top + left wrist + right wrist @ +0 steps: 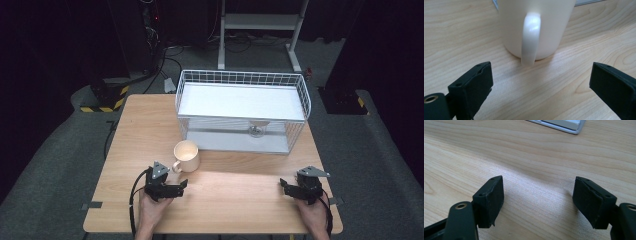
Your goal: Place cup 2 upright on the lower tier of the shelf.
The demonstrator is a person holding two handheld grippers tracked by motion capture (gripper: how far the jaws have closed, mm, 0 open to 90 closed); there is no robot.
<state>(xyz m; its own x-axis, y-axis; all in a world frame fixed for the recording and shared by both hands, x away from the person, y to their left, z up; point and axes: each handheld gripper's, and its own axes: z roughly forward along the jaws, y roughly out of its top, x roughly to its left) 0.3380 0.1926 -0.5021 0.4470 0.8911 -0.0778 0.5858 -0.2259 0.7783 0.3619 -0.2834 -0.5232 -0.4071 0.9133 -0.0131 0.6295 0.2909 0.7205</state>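
No readable text, label or number anywhere.

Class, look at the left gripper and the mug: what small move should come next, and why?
Probably ease the left gripper forward until its jaws flank the handle, then close. Its jaws stand open and empty, aimed straight at the mug, whose handle faces them, with bare table between. The right gripper rests open, apart from it.
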